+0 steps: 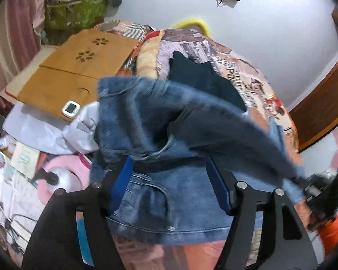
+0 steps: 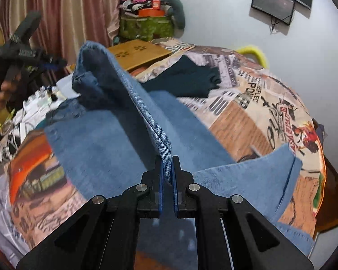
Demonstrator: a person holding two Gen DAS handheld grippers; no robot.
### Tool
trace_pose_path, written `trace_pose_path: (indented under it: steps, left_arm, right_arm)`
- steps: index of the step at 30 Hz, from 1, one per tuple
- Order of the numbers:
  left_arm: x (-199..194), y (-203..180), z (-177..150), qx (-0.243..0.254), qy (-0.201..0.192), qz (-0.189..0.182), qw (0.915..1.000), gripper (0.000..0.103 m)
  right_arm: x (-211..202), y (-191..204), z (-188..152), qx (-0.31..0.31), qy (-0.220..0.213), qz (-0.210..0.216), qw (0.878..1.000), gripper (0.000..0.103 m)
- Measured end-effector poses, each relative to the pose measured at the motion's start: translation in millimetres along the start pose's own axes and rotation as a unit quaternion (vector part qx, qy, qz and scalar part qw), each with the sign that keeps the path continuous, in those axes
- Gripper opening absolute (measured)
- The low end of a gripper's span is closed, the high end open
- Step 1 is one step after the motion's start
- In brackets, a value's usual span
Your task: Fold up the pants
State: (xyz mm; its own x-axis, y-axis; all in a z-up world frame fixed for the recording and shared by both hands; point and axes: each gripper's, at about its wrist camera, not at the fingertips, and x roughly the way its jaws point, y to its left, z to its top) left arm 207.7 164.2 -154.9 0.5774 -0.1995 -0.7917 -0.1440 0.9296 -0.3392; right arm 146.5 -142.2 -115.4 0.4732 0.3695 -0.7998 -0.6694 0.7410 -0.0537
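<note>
Blue jeans (image 1: 146, 117) lie on a bed with a printed cover (image 1: 254, 76), partly lifted. My left gripper (image 1: 169, 160) hangs open above the waistband end, its blue pads wide apart on either side of the denim and not pressing it. From there a raised fold of a leg runs right to my right gripper (image 1: 322, 193). In the right wrist view my right gripper (image 2: 167, 159) is shut on the doubled edge of the jeans (image 2: 97, 139), which rises in a ridge toward the left gripper (image 2: 18, 51). A hem corner (image 2: 281, 168) sticks up at the right.
A dark green garment (image 2: 187, 74) lies on the bed beyond the jeans. Flat cardboard (image 1: 78, 67) carrying a small white device (image 1: 71, 109) sits at the left, with papers and clutter (image 1: 15, 168) below it. A green bag (image 2: 146, 27), curtains (image 2: 56, 11) and a wall screen (image 2: 272, 0) stand behind.
</note>
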Motion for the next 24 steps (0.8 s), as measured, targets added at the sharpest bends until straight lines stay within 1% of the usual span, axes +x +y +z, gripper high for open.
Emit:
trace_pose_path:
  steps: [1,2,3,5,6,8,10,13,16,18,21,23,24]
  left_arm:
    - [-2,-3,2,-0.008,0.005,-0.009,0.9999,0.070]
    - [-2,-6,4,-0.012,0.008,-0.013,0.9998,0.075]
    - [-3,-9,5,-0.014,0.010,-0.016,0.9997,0.082]
    - [-1,-12,5,-0.020,0.012,-0.012,0.9997,0.093]
    - [1,-12,3,-0.019,0.011,-0.006,0.9997,0.093]
    - [10,-12,-4,-0.014,0.027,0.016,0.9994,0.093]
    - [18,-6,-14,-0.018,0.040,0.030,0.9986,0.093]
    - [27,7,-33,-0.015,0.047,0.060,0.9970,0.093]
    - [42,18,-52,-0.002,0.064,0.099,0.9930,0.093]
    - [56,24,-65,0.014,0.082,0.134,0.9875,0.093]
    - [70,30,-78,0.030,0.097,0.146,0.9840,0.094]
    - [72,29,-83,0.043,0.095,0.154,0.9826,0.094]
    - [72,26,-83,0.053,0.092,0.161,0.9812,0.094]
  right_arm:
    - [1,1,-4,0.004,0.003,0.003,1.000,0.006]
    - [1,2,-9,0.007,0.007,0.005,1.000,0.006]
    - [1,3,-13,0.008,0.008,0.005,1.000,0.006]
    - [-1,5,-21,0.008,0.009,0.005,1.000,0.006]
    - [-2,6,-25,0.010,0.010,0.006,1.000,0.006]
    - [-3,8,-31,0.016,0.011,0.007,1.000,0.006]
    - [-4,10,-35,0.021,0.009,0.007,1.000,0.006]
    - [-7,9,-39,0.035,0.007,0.017,0.999,0.009]
    - [-13,3,-38,0.050,0.007,0.034,0.998,0.011]
    - [-18,-2,-39,0.060,0.009,0.043,0.997,0.011]
    - [-30,-14,-40,0.076,0.003,0.041,0.996,0.011]
    - [-38,-28,-39,0.093,-0.006,0.032,0.995,0.014]
    - [-40,-33,-38,0.099,-0.009,0.027,0.995,0.019]
